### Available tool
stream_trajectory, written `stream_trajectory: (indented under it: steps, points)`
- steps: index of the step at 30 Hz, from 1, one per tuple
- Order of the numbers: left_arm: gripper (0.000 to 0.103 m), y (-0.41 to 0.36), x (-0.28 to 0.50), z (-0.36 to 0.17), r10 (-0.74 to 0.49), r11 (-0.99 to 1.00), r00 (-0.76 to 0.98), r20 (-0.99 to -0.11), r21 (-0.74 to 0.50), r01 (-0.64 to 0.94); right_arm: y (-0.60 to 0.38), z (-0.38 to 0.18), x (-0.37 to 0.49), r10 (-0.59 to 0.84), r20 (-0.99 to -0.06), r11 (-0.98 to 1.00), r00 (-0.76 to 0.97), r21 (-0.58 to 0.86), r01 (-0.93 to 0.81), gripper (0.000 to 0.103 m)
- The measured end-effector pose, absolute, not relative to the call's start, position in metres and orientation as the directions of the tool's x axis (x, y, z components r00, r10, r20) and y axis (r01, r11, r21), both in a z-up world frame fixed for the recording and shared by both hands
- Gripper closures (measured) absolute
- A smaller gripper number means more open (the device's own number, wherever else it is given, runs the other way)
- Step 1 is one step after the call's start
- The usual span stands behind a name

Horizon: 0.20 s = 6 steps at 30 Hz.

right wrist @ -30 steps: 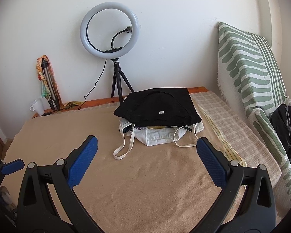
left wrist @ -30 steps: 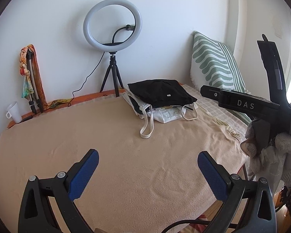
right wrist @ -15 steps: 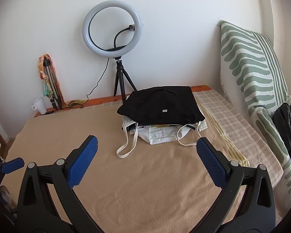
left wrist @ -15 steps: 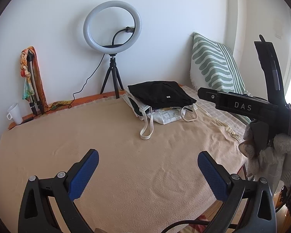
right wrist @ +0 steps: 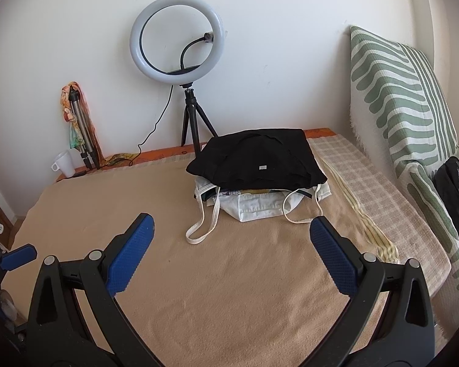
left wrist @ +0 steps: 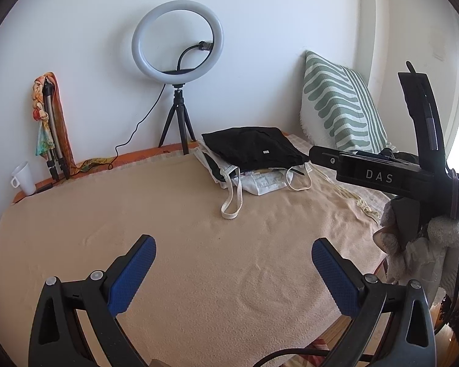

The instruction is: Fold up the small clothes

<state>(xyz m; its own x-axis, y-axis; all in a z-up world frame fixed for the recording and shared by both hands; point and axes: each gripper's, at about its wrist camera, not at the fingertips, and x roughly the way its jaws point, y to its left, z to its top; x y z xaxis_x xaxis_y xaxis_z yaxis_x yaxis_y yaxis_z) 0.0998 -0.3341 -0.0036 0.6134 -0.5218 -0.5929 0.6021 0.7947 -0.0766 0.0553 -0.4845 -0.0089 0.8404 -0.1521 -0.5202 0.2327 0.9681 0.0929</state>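
Note:
A folded black garment (left wrist: 252, 146) (right wrist: 257, 159) lies on top of a white tote bag (left wrist: 260, 180) (right wrist: 260, 206) at the far side of a beige blanket (left wrist: 183, 229) (right wrist: 214, 275). My left gripper (left wrist: 232, 263) is open and empty, held above the blanket well short of the pile. My right gripper (right wrist: 229, 244) is open and empty, just short of the bag. Its body also shows at the right of the left wrist view (left wrist: 379, 177).
A ring light on a tripod (left wrist: 177, 61) (right wrist: 177, 46) stands at the back wall. A folded tripod with a scarf (left wrist: 50, 122) and a white cup (left wrist: 23, 177) stand at the back left. A green-striped cushion (right wrist: 407, 107) leans at the right, with dark clothing (right wrist: 456, 189) beside it.
Both grippers have drifted slightly backward and up, so the pile looks a little lower and farther. Both stay open and empty.

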Motion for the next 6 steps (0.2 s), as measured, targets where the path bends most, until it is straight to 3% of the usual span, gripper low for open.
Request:
stream_trajectory:
  steps: [6]
  points:
    - [0.000,-0.3376,0.1047,-0.0084,-0.524,0.793,0.608,-0.596,-0.081,0.604,-0.4900,-0.0170,0.0568,-0.150,-0.533,0.967,0.833,0.099,0.237,0.000]
